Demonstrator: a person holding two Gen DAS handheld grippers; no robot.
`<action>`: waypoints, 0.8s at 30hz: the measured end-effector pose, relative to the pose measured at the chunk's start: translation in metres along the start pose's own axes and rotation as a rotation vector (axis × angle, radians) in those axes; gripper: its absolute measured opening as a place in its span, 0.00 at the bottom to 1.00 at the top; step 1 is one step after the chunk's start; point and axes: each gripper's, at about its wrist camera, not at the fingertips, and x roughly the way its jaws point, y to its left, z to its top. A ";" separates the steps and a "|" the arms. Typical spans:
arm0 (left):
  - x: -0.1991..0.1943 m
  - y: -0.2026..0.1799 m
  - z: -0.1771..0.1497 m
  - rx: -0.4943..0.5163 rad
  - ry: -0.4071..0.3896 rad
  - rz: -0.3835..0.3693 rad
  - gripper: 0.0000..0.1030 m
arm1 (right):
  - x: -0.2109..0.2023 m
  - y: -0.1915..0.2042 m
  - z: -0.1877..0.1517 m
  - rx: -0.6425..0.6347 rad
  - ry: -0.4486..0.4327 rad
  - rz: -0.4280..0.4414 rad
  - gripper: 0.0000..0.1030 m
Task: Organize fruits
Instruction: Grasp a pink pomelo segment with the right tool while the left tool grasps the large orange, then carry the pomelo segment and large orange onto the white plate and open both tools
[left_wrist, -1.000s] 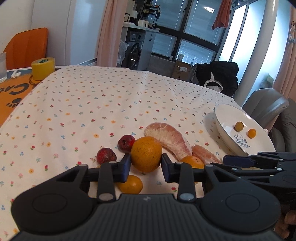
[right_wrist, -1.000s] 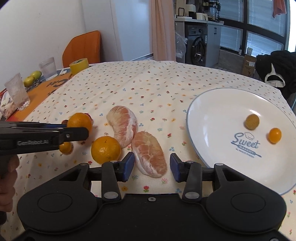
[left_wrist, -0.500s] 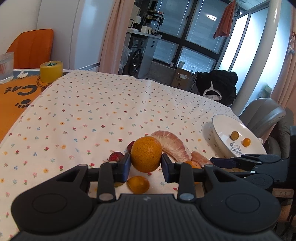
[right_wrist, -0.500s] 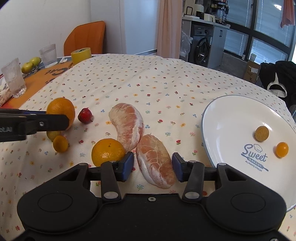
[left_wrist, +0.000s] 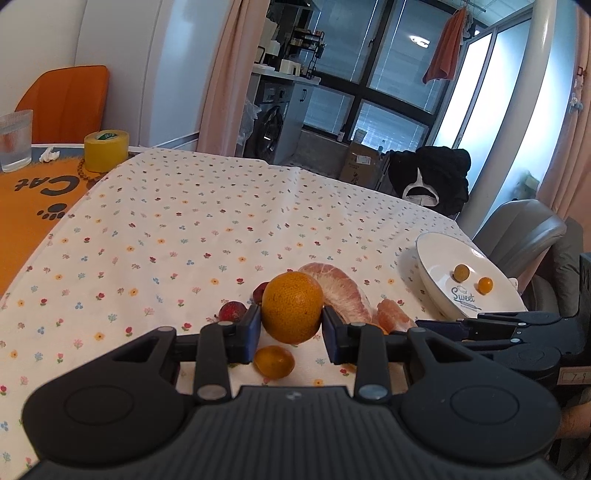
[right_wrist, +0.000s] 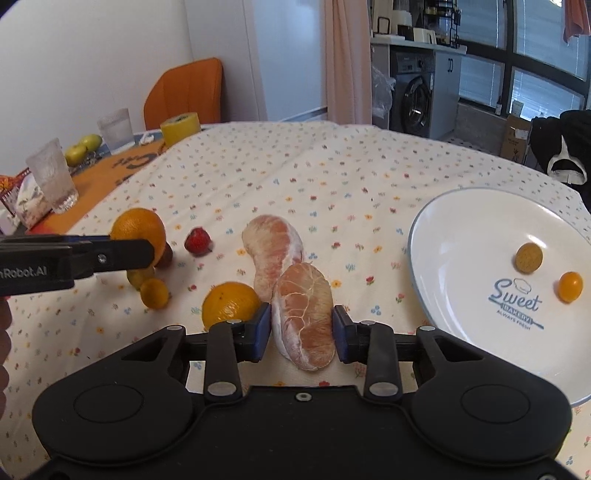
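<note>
My left gripper (left_wrist: 291, 331) is shut on an orange (left_wrist: 291, 312) and holds it above the flowered tablecloth; the right wrist view shows that orange (right_wrist: 138, 232) clear of the cloth. My right gripper (right_wrist: 303, 331) is shut on a short peeled pomelo segment (right_wrist: 304, 310), tilted up in front of a longer segment (right_wrist: 271, 247). On the cloth lie a second orange (right_wrist: 229, 304), a red fruit (right_wrist: 198, 241) and a small kumquat (right_wrist: 154, 292). The white plate (right_wrist: 443, 236) on the right holds two small round fruits (right_wrist: 529, 257).
An orange mat at the left carries two glasses (right_wrist: 53, 181), green apples (right_wrist: 83, 147) and a yellow tape roll (right_wrist: 181, 127). An orange chair (right_wrist: 184, 92) stands behind it. A grey chair (left_wrist: 524, 232) is past the plate (left_wrist: 436, 266).
The left gripper has risen with the orange off the cloth. The right gripper's fingers have shut on the short pomelo segment and tipped it up.
</note>
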 end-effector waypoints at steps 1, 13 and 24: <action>-0.001 -0.001 0.001 -0.001 -0.003 -0.001 0.33 | -0.002 0.000 0.001 0.000 -0.006 0.003 0.32; 0.004 -0.021 0.009 0.023 -0.028 -0.023 0.33 | -0.027 -0.014 0.012 0.027 -0.090 0.000 0.32; 0.019 -0.048 0.017 0.052 -0.032 -0.074 0.33 | -0.047 -0.043 0.013 0.081 -0.154 -0.060 0.32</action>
